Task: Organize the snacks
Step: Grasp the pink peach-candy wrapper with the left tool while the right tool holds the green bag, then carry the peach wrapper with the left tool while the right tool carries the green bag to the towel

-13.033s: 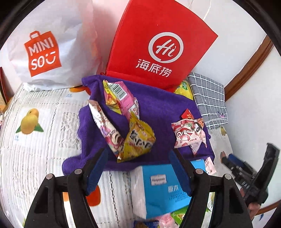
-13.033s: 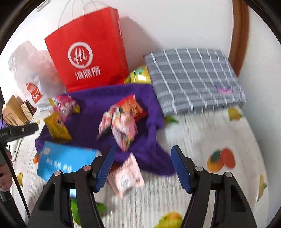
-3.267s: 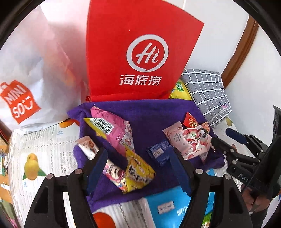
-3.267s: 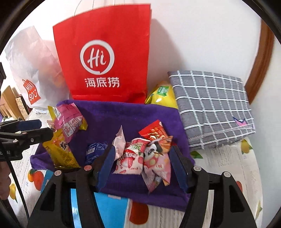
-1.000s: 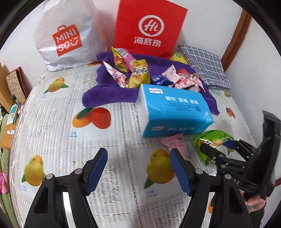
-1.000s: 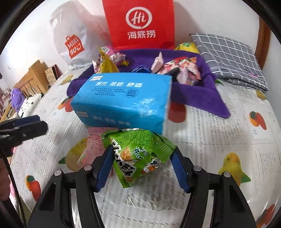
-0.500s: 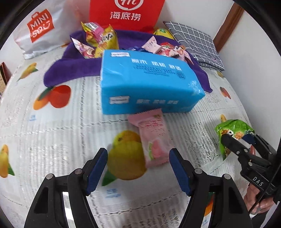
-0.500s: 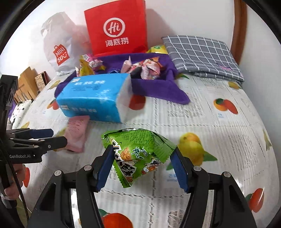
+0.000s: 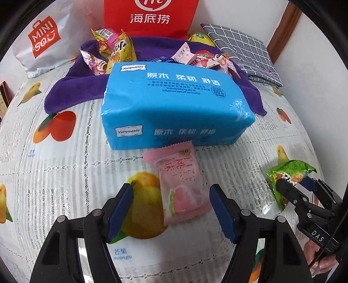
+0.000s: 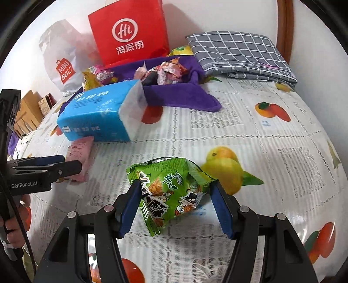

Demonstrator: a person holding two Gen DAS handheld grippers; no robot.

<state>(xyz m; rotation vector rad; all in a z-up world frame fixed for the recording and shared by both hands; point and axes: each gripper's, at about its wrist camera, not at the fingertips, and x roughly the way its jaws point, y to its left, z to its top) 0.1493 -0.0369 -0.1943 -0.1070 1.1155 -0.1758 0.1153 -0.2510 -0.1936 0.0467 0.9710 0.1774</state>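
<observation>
The right gripper [image 10: 175,203] is clamped on a crinkly green foil snack packet [image 10: 171,189], lifted in front of the blue plastic-wrapped tissue pack [image 9: 171,104]. The left gripper [image 9: 171,209] stands open around a flat pink snack sachet [image 9: 181,185] lying against the pack's near side. Behind the pack, most snacks already sit on the purple towel [image 9: 74,89]; these two remain.

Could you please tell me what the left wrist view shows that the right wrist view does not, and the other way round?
Only the left wrist view shows the left gripper from behind, jaws open around the pink snack packet, and the blue tissue pack's printed top.

Only the right wrist view shows the right gripper closed on the green snack bag, and the tissue pack's white end.

Both show the purple cloth with its snacks, the red bag, the grey checked cloth and the fruit-print tablecloth.
</observation>
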